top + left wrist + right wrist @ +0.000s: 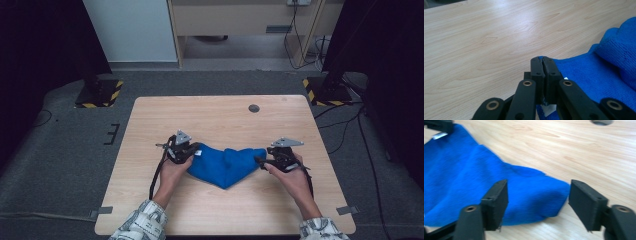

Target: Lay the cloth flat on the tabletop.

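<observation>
**A:** Big picture first: a pale wooden surface (210,120), square-cornered, with a small round grommet hole (254,108) near its far edge. What's lying on it?

**B:** A blue cloth (227,165), folded and bunched, sitting in the middle toward the near side and coming to a point at the near edge. It stretches between the two hands, thicker and humped on its right half.

**A:** And the left tongs (192,152)?

**B:** Pressed tight together on the cloth's left corner. In the left gripper view (544,60) a sliver of blue pokes out at the very tips, and a small white tag (549,110) shows just below the jaws.

**A:** Over on the right?

**B:** The right tongs (261,161) stand spread. In the right gripper view (537,195) the two pads sit well apart, the cloth's right corner (559,192) lying in the gap, flat on the surface, with neither pad pressing it. So one corner pinched, one corner loose.
</observation>
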### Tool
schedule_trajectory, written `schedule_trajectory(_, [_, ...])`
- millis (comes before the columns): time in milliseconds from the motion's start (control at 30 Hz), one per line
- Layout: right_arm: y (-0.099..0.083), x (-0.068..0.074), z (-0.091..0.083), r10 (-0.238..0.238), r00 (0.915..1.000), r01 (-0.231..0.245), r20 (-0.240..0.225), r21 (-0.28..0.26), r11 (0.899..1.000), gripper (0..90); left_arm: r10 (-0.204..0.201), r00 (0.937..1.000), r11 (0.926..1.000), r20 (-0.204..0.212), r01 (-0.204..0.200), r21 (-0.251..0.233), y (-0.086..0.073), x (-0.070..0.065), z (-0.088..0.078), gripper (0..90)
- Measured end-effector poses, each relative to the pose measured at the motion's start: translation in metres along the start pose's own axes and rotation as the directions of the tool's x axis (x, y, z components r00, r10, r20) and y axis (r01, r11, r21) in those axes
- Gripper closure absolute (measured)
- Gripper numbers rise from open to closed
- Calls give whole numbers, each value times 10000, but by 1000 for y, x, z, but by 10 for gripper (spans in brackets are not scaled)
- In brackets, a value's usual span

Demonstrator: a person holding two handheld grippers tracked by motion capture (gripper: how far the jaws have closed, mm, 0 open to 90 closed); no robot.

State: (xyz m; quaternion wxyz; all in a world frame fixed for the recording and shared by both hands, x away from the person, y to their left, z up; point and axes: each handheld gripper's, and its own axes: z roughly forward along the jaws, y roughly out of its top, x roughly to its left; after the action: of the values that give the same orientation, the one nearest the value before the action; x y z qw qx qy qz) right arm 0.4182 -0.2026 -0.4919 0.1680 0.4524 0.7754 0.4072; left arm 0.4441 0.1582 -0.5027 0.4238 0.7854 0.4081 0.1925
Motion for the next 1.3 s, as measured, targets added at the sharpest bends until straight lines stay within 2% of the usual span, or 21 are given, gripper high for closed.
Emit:
schedule_trajectory(100, [2,-8,4,232,9997,-232,102,-37,9997,450,44,10000,10000,24,-44,76,0,-1,1,876])
schedule_trajectory(200, [4,-12,8,269,9993,-266,265,-119,9996,489,71,10000,9999,43,-72,91,0,-2,1,876])
schedule_trajectory(267, [7,-15,13,561,9982,-559,198,-116,9984,500,67,10000,9999,51,-68,80,0,-2,2,876])
schedule_trajectory(367, [9,-14,24,575,9981,-578,238,113,9983,471,80,9999,9998,70,-81,155,-1,-2,2,876])
schedule_trajectory(467, [8,-15,29,540,9980,-550,322,289,9981,442,44,10000,9999,58,-44,137,-1,-1,2,876])
schedule_trajectory(567, [4,-16,34,731,9973,-734,64,555,9958,383,45,10000,9999,60,-45,121,-1,-1,1,876])
schedule_trajectory(600, [2,-17,36,783,9969,-790,121,667,9946,344,34,10000,9999,57,-35,130,-1,-1,1,876])
schedule_trajectory(733, [0,-19,37,990,9951,-989,23,762,9922,365,58,10000,9999,58,-59,124,-1,-1,1,876])
schedule_trajectory(767, [-2,-19,37,933,9956,-923,-73,886,9918,426,57,10000,9999,55,-57,121,-1,-1,1,876])
schedule_trajectory(800, [-2,-19,37,933,9956,-923,-73,886,9918,426,57,10000,9999,55,-57,121,-1,-1,1,876])
schedule_trajectory(833, [-3,-17,36,927,9956,-908,-145,996,9909,468,37,10000,9999,59,-38,121,-1,-1,1,876])
schedule_trajectory(933, [-4,-15,36,836,9964,-817,-130,1058,9910,478,23,10000,10000,42,-24,96,-1,0,1,876])
schedule_trajectory(967, [-4,-16,36,722,9974,-722,45,1049,9919,452,29,10000,9999,42,-30,116,-1,0,1,876])
schedule_trajectory(1067, [-5,-18,36,761,9970,-772,146,1004,9920,423,49,10000,9999,45,-50,145,-1,0,1,876])
schedule_trajectory(1100, [-6,-18,37,714,9973,-727,158,1065,9917,462,46,10000,9999,63,-47,146,-1,0,1,876])
schedule_trajectory(1133, [-6,-18,37,714,9973,-727,158,1065,9917,462,46,10000,9999,63,-47,146,-1,0,1,876])
schedule_trajectory(1167, [-7,-17,38,734,9973,-726,-24,1143,9908,556,30,10000,9999,54,-31,150,-1,-1,1,876])
schedule_trajectory(1200, [-7,-17,38,734,9973,-726,-24,1143,9908,556,42,10000,9999,56,-43,142,-1,0,1,876])
schedule_trajectory(1233, [-6,-16,37,644,9979,-631,-84,1110,9918,651,28,10000,9999,54,-29,133,-1,0,1,876])
schedule_trajectory(1300, [-6,-15,36,632,9979,-617,-108,1070,9923,680,21,10000,9999,47,-22,100,-1,0,1,877])
